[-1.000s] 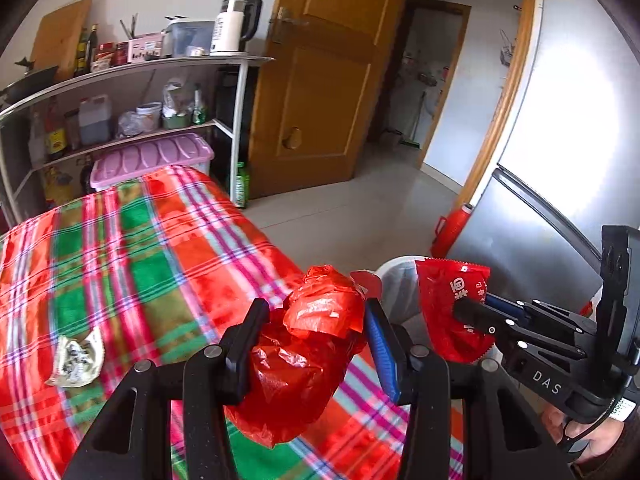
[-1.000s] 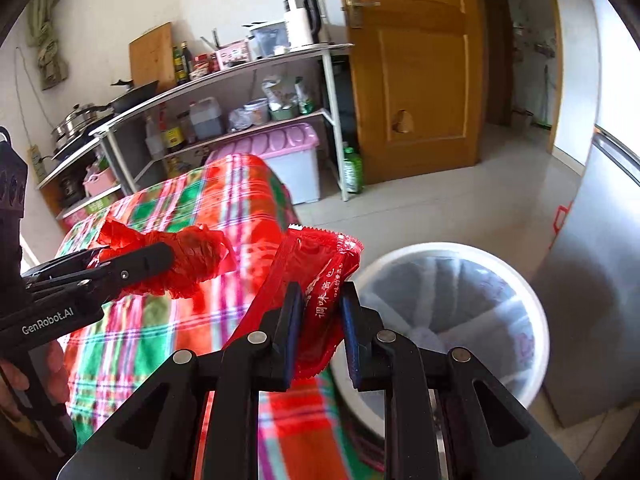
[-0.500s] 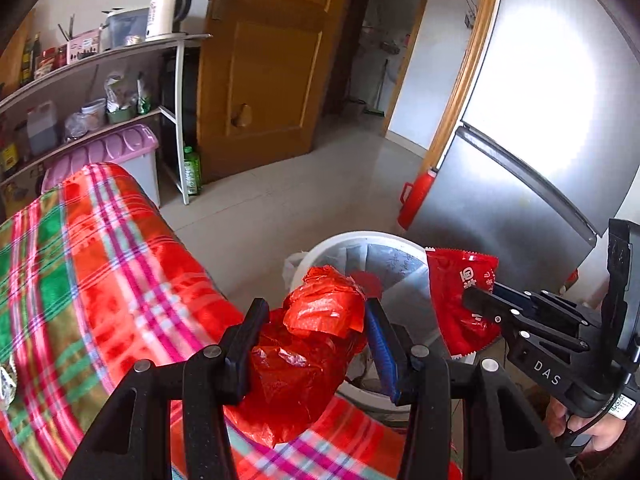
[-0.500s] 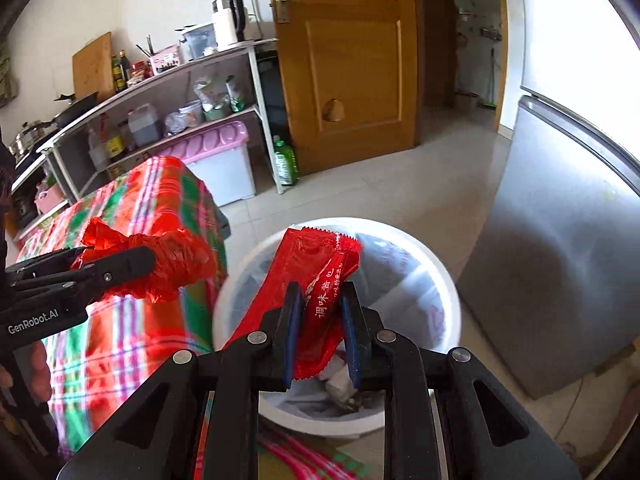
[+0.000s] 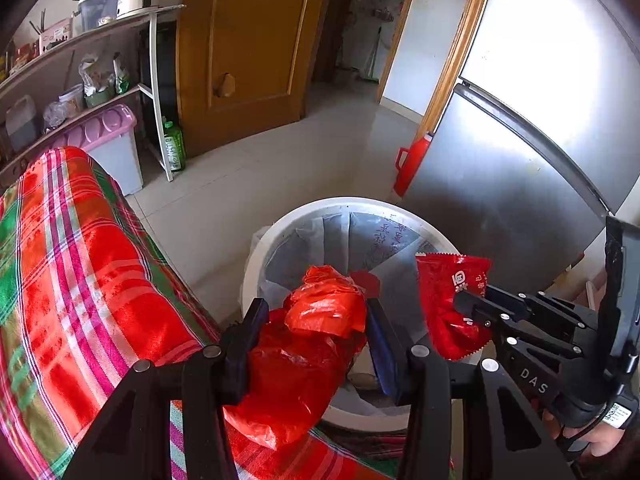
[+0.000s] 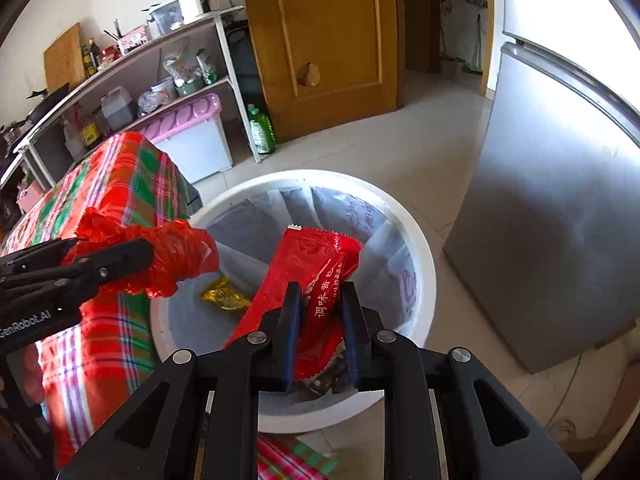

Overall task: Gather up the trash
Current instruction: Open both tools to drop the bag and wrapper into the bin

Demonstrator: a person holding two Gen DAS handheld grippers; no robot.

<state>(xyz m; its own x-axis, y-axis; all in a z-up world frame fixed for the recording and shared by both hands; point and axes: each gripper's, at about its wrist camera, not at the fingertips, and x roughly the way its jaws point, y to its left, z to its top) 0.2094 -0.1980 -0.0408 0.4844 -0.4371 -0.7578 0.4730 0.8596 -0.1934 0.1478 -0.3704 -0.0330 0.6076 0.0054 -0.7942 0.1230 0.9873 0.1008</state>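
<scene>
Left wrist view: left hand-held gripper points steeply down and forward, tips over the near rim of the white trash bin. Both pads clamp a crumpled red plastic bag; the bag bulges above the pads and hangs loose below them, glossy and creased. Its upper part lies over the bin opening, its lower part over the edge of the plaid tablecloth on the worktop. The bin carries a grey-white liner and stands on the tiled floor, just beside the worktop and near the steel refrigerator. The right hand-held gripper enters from the right, angled toward the bin, a hand partly visible at its handle.

Right wrist view: right hand-held gripper tilts down over the bin, fingers narrowly set and clenched on a red sauce packet. Packet is flat, foil-like, with white printed characters and a serrated top edge; it stands tilted, upper end leaning right, directly above the bin interior. A gold wrapper lies on the liner at the bottom. The left hand-held gripper comes in from the left edge, the red bag gripped at its tip and reaching just past the bin's left rim.
</scene>
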